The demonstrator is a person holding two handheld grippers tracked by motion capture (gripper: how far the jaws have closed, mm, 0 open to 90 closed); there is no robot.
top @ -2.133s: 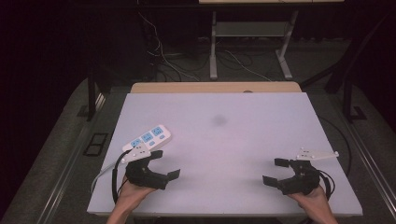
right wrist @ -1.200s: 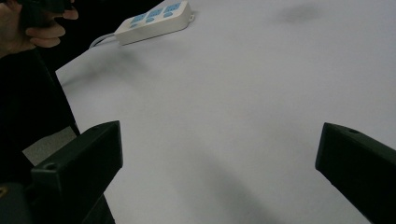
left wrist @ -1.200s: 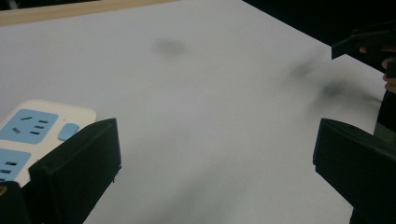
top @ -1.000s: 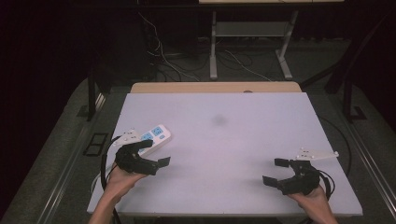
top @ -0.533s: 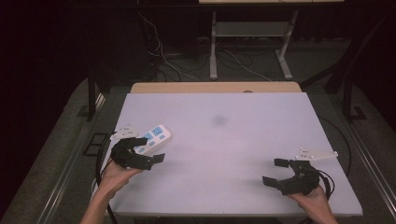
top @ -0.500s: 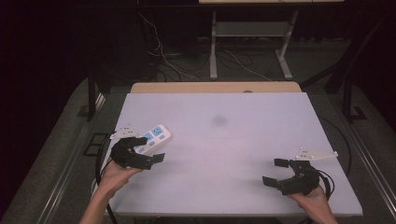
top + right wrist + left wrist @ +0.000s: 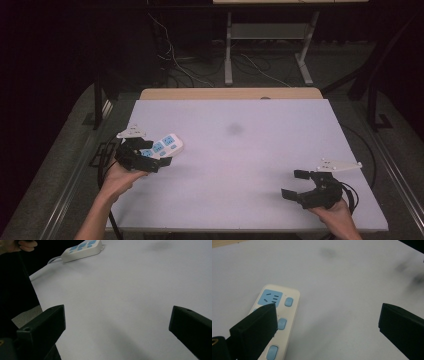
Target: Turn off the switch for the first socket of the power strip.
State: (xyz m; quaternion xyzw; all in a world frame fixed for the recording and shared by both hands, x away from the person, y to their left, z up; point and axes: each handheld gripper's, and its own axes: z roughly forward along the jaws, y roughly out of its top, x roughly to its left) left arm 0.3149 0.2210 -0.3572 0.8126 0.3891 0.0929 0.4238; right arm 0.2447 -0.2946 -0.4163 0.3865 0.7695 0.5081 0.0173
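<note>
My left gripper (image 7: 150, 155), jaws spread wide, hovers at a white power strip (image 7: 277, 315) with pale blue sockets and rounded blue switches, lying flat near the left edge of the white table (image 7: 240, 165). My right gripper (image 7: 300, 184), likewise gaping and holding nothing, rests well apart at the table's near right.
</note>
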